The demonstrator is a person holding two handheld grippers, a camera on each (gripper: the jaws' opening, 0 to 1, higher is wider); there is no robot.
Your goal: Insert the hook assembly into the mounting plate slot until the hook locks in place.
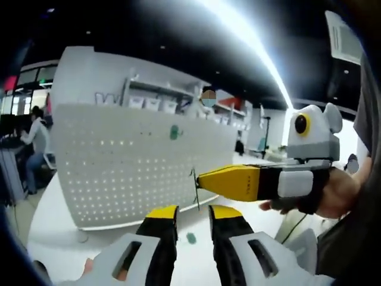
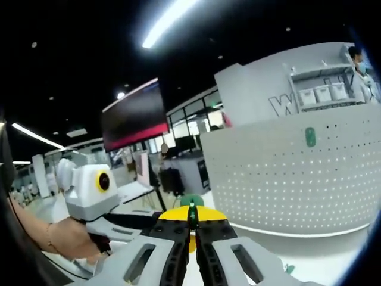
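Meanwhile the right claw (image 2: 191, 229) is clamped on a thin dark hook (image 2: 191, 215), carried upright between its closed yellow-tipped jaws and held in the air short of the white pegboard (image 2: 297, 179) standing on the table (image 2: 321, 256). From the left gripper view, that claw (image 1: 199, 182) reaches in with the wire hook (image 1: 194, 189) at its tip, near the board (image 1: 131, 167) but not yet touching, while the left claw (image 1: 193, 214) waits slightly apart and empty. Judging by this, the approach is under way; next comes lining the hook with a hole row and pressing in. A green tag (image 1: 174, 132) marks the panel.
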